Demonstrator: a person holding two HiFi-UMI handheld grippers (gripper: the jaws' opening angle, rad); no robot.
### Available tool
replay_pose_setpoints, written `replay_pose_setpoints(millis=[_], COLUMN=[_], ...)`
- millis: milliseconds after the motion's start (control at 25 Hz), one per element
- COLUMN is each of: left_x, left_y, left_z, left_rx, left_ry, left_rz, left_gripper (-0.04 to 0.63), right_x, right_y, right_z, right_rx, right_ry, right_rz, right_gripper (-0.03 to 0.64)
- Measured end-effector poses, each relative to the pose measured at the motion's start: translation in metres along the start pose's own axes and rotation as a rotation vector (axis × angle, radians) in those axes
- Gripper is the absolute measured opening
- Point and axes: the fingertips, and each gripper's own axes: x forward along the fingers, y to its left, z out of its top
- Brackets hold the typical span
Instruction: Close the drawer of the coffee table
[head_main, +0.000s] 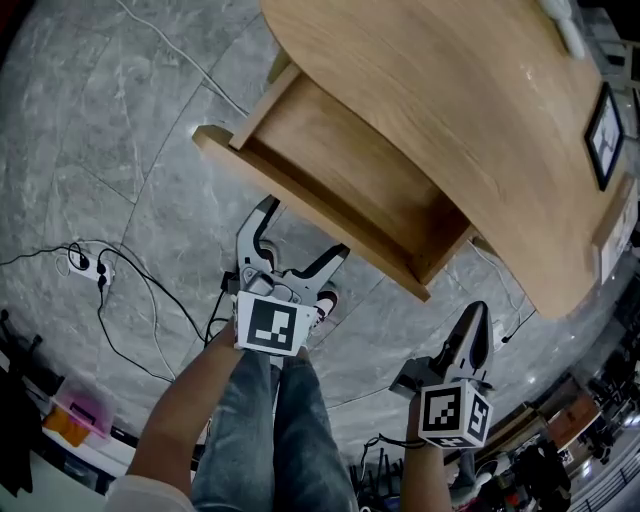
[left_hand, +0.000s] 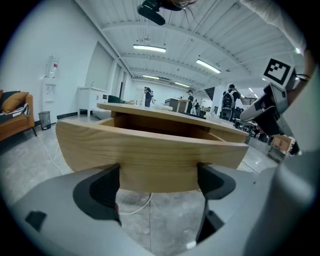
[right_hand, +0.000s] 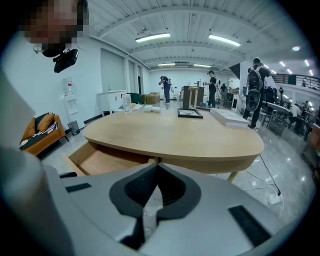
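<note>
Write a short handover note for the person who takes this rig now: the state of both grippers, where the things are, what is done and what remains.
Left gripper: open, empty, its jaws facing the front panel of the light wooden drawer and close before it. Whether they touch it cannot be told.
Right gripper: shut, empty, over the floor beside the drawer's near corner, touching nothing.
Drawer: pulled far out from under the oval light wooden coffee table top; it looks empty.
Done: nothing yet, the drawer is open.
Left: probably push the front panel with the left gripper until the drawer is in.
</note>
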Motion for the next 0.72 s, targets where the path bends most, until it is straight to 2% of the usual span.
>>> replay_pose_setpoints(millis=[200,560,720], left_x=[-0.001,0.036,0.047], left_y=[0.000,0.004,0.005], left_z=[-0.001,0.024,0.026], left_rx=[-0.004,0.003,-0.025], left_ry=[-0.002,0.026,0.028], left_rz=[0.003,0.013,0.010], left_gripper=[0.487,0.488,0.488], right_x=[-0.005,0.004,0.003], right_y=[-0.001,-0.015,-0.017], right_z=[-0.004,0.002,0.002], right_rx=[0.020,0.063,0.099], right_ry=[-0.006,0.007,0.004], right_rz=[-0.014,-0.056,-0.069], right_gripper=[0.000,0.000,0.000])
